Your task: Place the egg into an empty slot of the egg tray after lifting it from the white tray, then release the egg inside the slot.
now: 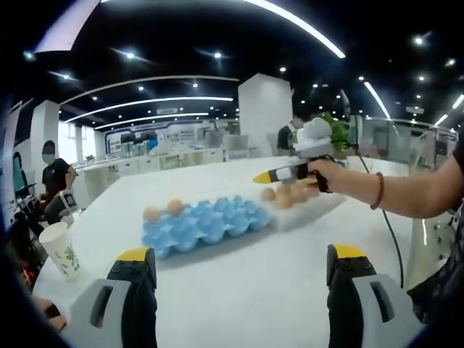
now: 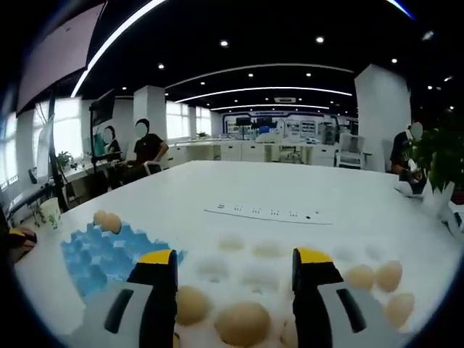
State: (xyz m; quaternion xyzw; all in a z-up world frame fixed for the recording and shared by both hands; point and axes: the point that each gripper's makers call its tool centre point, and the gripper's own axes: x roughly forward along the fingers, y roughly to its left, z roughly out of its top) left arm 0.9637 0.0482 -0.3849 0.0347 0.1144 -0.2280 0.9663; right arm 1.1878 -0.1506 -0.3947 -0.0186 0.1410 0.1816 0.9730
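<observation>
Spreading wide under strip-lit ceilings, white table (image 1: 239,283) filling an open office, with seated people along the far desks. Lying near the table's middle in the left gripper view, blue egg tray (image 1: 206,225), carrying two eggs (image 1: 163,210) at its far left corner and otherwise showing bare cups. Sitting just beside it on the right, touching or nearly so, white tray (image 1: 308,206) with several brown eggs. Standing at the left table edge, paper cup (image 1: 59,250). Rising apart from the bottom of that view, left gripper (image 1: 239,264), jaws wide and holding nothing, well short of both trays. Reaching in from the right, a hand (image 1: 326,174) gripping the right gripper (image 1: 262,177) over the white tray. Hovering in the right gripper view just above the white tray (image 2: 239,250), right gripper (image 2: 233,264), jaws spread wide, gripping nothing, with one egg (image 2: 243,322) lying between them low in the frame. Resting further along the table, white power strip (image 2: 268,212).
</observation>
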